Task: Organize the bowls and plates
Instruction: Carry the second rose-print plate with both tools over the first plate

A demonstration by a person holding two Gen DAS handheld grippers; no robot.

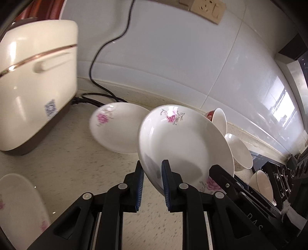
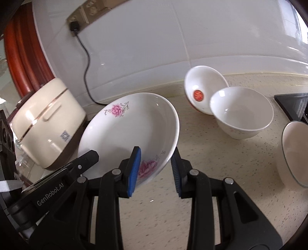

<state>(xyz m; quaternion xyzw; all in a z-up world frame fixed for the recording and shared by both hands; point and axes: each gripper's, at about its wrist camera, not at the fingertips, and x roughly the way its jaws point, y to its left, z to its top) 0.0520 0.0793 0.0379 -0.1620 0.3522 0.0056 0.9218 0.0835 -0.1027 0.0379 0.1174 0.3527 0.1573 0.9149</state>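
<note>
White porcelain plate (image 1: pixel 184 142) with pink flowers, tilted, held above the speckled desk (image 1: pixel 92 173) | hollow faces the cameras | left gripper (image 1: pixel 153 184) jaws narrow, clamped on its lower rim | right gripper (image 2: pixel 156 170) jaws pinching the opposite rim | second plate (image 1: pixel 115 128) behind, bowls (image 2: pixel 241 112) apart

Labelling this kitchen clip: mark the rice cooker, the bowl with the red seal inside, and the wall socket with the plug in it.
rice cooker (image 2: pixel 48 123): right wrist view, on its cream side wall.
bowl with the red seal (image 2: pixel 204 86): right wrist view, on its white inner wall.
wall socket (image 2: pixel 84 11): right wrist view, on its beige faceplate.
</note>
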